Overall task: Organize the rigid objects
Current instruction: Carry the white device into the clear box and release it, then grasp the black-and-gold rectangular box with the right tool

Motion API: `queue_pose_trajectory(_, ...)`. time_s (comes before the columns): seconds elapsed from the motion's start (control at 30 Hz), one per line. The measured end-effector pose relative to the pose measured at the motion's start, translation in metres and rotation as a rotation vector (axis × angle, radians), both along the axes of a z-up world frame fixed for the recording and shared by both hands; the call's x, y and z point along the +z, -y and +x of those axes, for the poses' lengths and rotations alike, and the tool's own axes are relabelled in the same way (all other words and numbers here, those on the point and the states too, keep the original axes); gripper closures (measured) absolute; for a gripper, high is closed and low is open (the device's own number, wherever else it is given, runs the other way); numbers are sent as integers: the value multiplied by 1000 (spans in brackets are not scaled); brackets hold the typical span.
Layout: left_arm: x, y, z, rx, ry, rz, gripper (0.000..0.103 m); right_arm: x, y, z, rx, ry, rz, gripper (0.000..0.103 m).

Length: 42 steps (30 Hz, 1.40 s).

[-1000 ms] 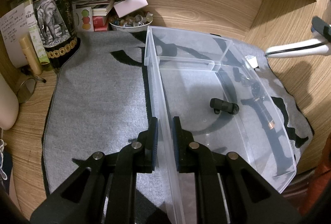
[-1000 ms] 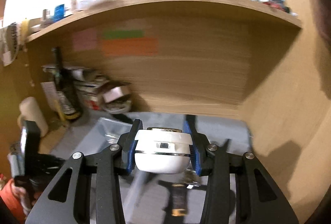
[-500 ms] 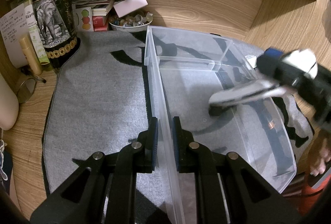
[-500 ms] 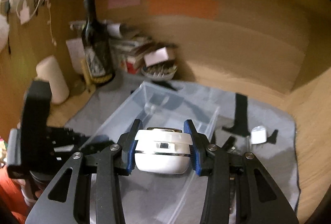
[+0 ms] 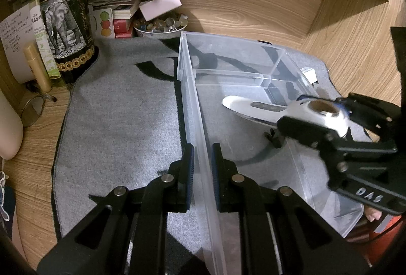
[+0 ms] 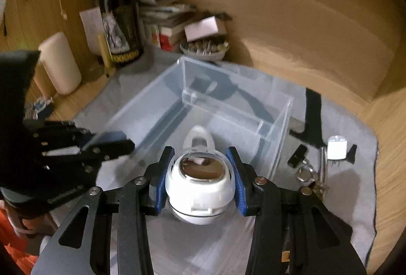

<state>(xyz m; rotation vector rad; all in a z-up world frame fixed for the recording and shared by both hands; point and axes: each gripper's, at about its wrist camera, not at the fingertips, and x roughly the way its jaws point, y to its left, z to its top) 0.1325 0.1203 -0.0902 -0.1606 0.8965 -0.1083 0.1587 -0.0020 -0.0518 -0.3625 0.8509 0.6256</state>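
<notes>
White gadget [image 6: 199, 183] in right gripper [image 6: 200, 171] now hangs over bin [image 5: 195, 107].

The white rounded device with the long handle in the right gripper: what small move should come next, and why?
Probably lower it a little, then open the fingers. The right gripper holds the white rounded device above the large compartment of the clear plastic bin, whose side wall the left gripper clamps. A small black cylinder lies below, so set it beside that.

Two close wrist views, shared bin [image 5: 200, 132]
</notes>
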Motion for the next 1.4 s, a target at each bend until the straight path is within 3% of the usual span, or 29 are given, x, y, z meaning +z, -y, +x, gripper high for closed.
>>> queue_pose_trajectory(0.33,0,0,0,0,0,-1,90,-16,-7,6,16,-94,-56,64)
queue_pose_trajectory(0.43,0,0,0,0,0,1,90,-12,-7,3,16,-69,-54,64)
queue_pose_trajectory(0.77,-2,0,1,0,-1,2,90,10,7,-6,-8,37,-17,34)
queue_pose_trajectory(0.93,-3,0,1,0,-1,3,90,25,19,-12,-39,108,-3,26)
queue_pose_trajectory(1.2,-3,0,1,0,-1,3,90,49,63,-12,-165,178,33,23)
queue_pose_trajectory(1.4,-3,0,1,2,-1,0,90,51,99,-12,-283,188,16,22)
